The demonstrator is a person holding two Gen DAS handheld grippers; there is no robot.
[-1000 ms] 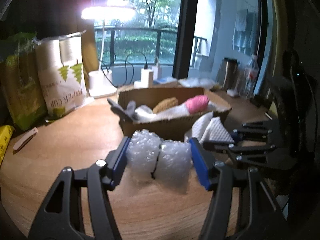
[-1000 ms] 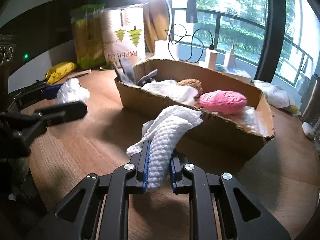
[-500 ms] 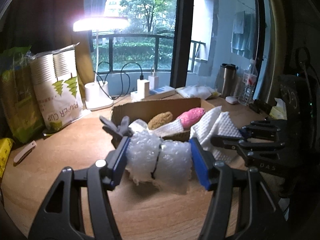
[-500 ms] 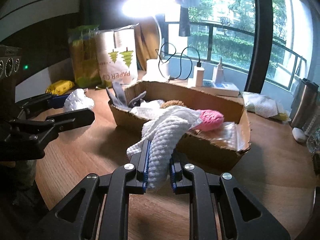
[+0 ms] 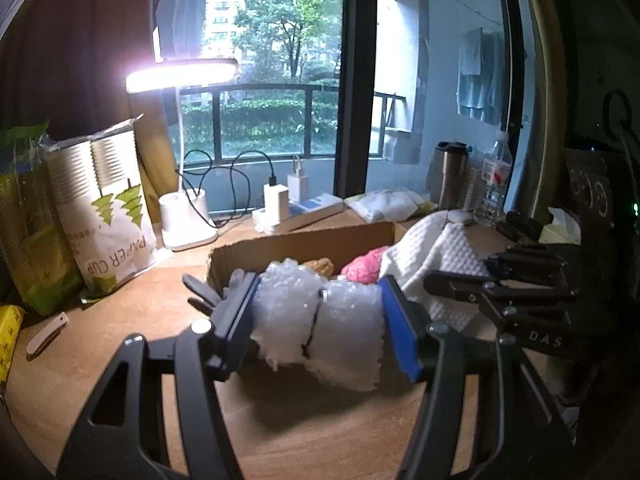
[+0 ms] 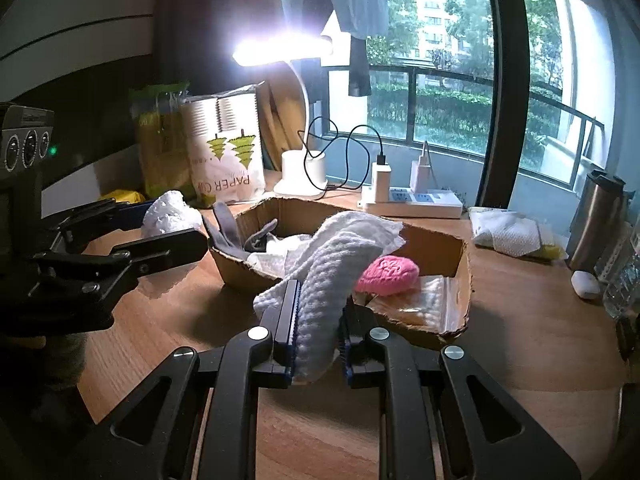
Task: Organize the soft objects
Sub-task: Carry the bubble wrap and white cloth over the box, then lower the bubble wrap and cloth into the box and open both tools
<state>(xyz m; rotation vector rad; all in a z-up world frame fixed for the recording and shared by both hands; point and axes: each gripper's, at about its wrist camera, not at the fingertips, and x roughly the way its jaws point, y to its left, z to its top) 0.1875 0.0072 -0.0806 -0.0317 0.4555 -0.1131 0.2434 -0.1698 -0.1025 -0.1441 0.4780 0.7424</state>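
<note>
My left gripper [image 5: 318,326] is shut on a bundle of clear bubble wrap [image 5: 320,320], held above the wooden table in front of the cardboard box [image 5: 288,252]. My right gripper [image 6: 318,330] is shut on a white waffle cloth [image 6: 332,264] that rises over the box's near wall [image 6: 240,270]. Inside the box lie a pink knitted piece [image 6: 388,274], a grey glove [image 6: 228,228], white cloth and a clear plastic bag [image 6: 424,304]. In the left wrist view the white waffle cloth [image 5: 436,252] and the right gripper [image 5: 496,276] show at the right, over the box's right end.
A lit desk lamp [image 5: 184,216], a paper cup bag [image 5: 108,208] and a green bag [image 5: 24,216] stand at the back left. A power strip with chargers [image 6: 412,200], folded tissues [image 6: 508,232], a steel flask [image 6: 596,216] and a bottle line the window side.
Both grippers have risen with their loads and come nearer the box. The white cloth now hangs over the box's near wall, and the bubble wrap sits higher before it.
</note>
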